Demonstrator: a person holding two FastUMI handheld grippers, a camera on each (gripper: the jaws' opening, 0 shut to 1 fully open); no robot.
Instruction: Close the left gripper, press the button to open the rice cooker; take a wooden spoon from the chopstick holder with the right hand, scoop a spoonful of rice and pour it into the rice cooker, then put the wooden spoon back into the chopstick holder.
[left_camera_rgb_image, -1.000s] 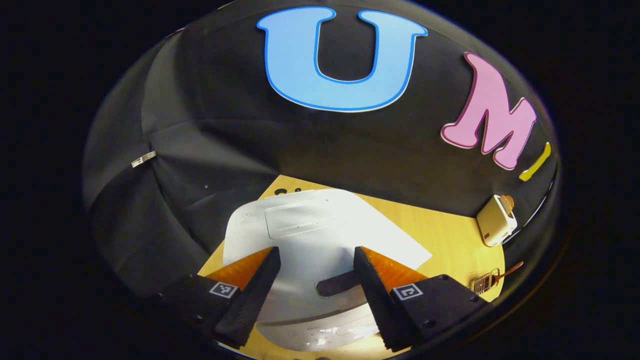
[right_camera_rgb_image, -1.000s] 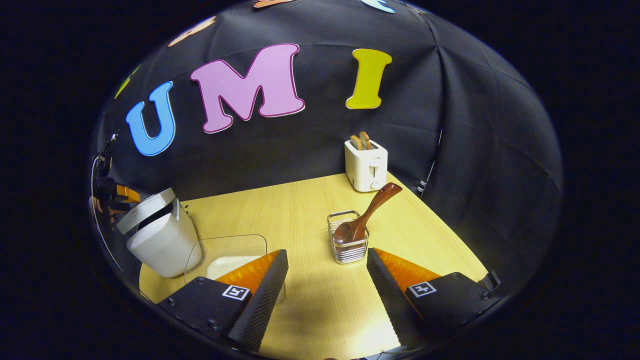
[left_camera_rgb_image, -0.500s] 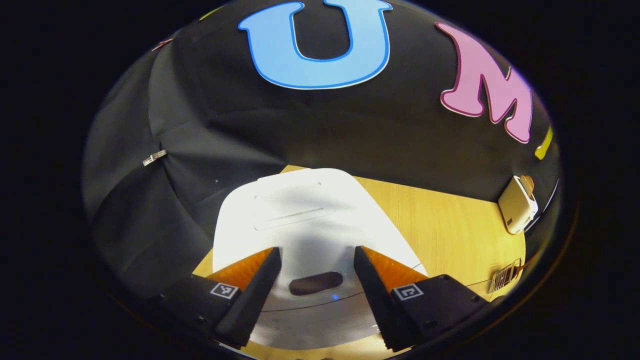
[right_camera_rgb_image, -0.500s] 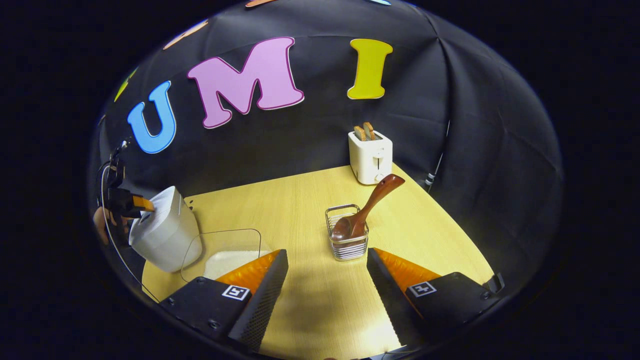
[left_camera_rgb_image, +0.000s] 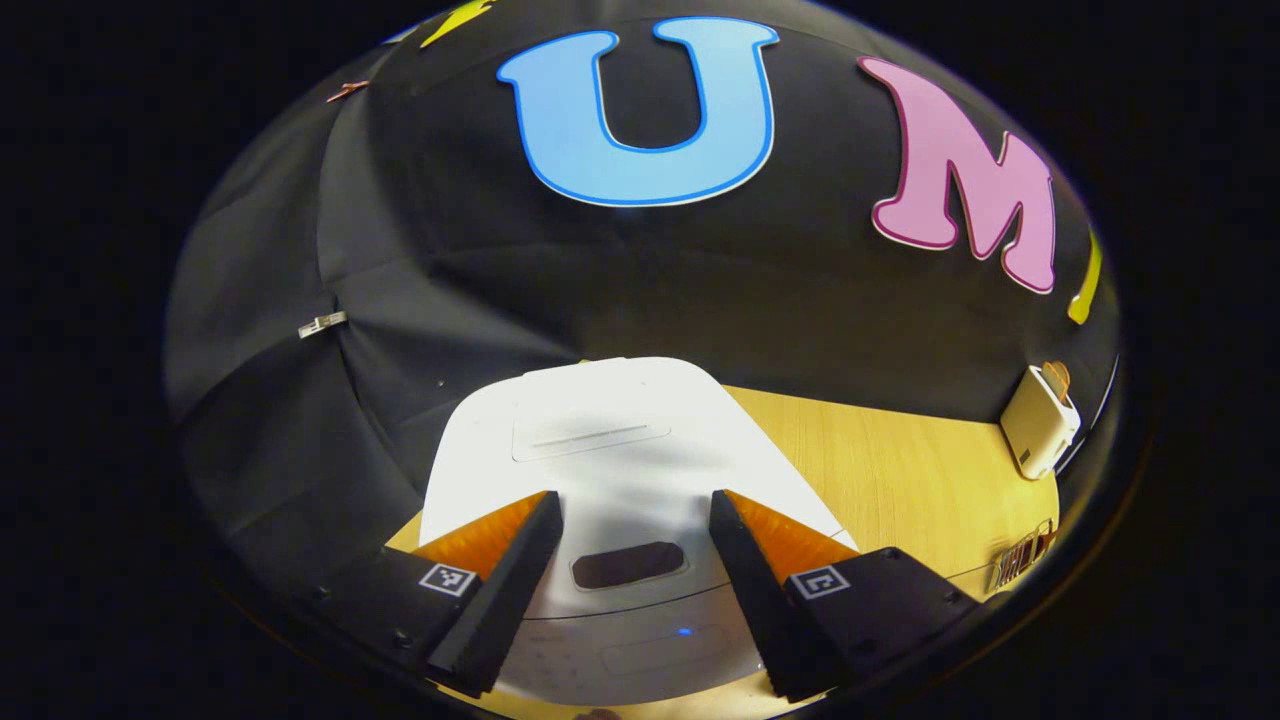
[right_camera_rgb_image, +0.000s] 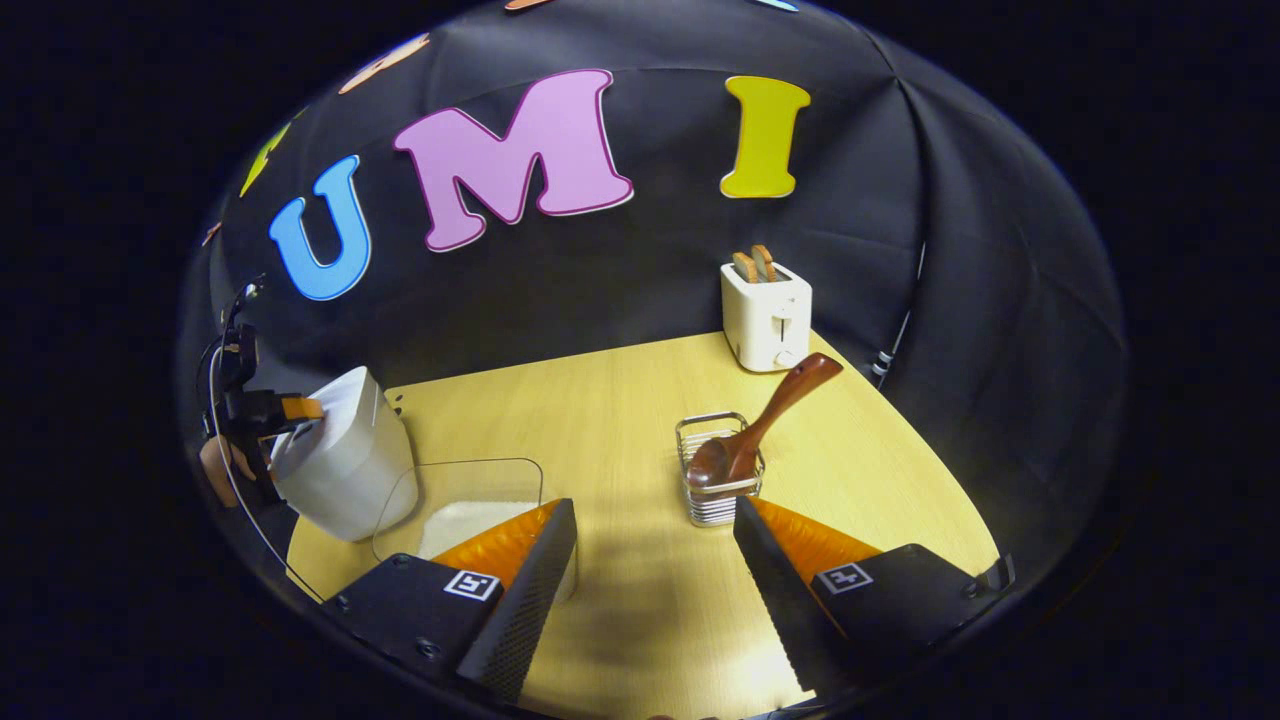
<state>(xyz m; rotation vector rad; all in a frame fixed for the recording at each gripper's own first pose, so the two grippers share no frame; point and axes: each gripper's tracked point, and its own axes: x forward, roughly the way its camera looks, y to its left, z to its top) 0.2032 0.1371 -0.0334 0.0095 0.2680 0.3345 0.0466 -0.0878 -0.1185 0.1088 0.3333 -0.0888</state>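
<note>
In the left gripper view, the left gripper (left_camera_rgb_image: 632, 590) hovers over the white rice cooker (left_camera_rgb_image: 615, 470), its fingers set wide apart and holding nothing. Between the fingers lies the cooker's dark oval button (left_camera_rgb_image: 628, 564), with the closed lid stretching away behind it toward the wall. A small blue light glows on the cooker's front below the button. The cooker sits at the near left end of the wooden tabletop (left_camera_rgb_image: 900, 470). Far off at the right edge stands a white toaster (left_camera_rgb_image: 1042, 422), and lower down a wire holder (left_camera_rgb_image: 1020, 565) is just visible at the rim.

In the right gripper view, the right gripper (right_camera_rgb_image: 655, 600) hangs above the tabletop (right_camera_rgb_image: 600, 420), fingers spread and empty. Ahead of it, slightly right, stands the wire chopstick holder (right_camera_rgb_image: 718, 485) with the wooden spoon (right_camera_rgb_image: 765, 425) in it, bowl down and handle leaning up to the right. The toaster (right_camera_rgb_image: 768, 315), with bread in its slots, sits at the back by the wall. At left is the cooker (right_camera_rgb_image: 345, 470), lid down, with the left gripper (right_camera_rgb_image: 285, 410) at its top edge and a hand (right_camera_rgb_image: 215, 465) behind. A clear tray of rice (right_camera_rgb_image: 470, 510) lies just beside the cooker, partly hidden by the right gripper's finger.
</note>
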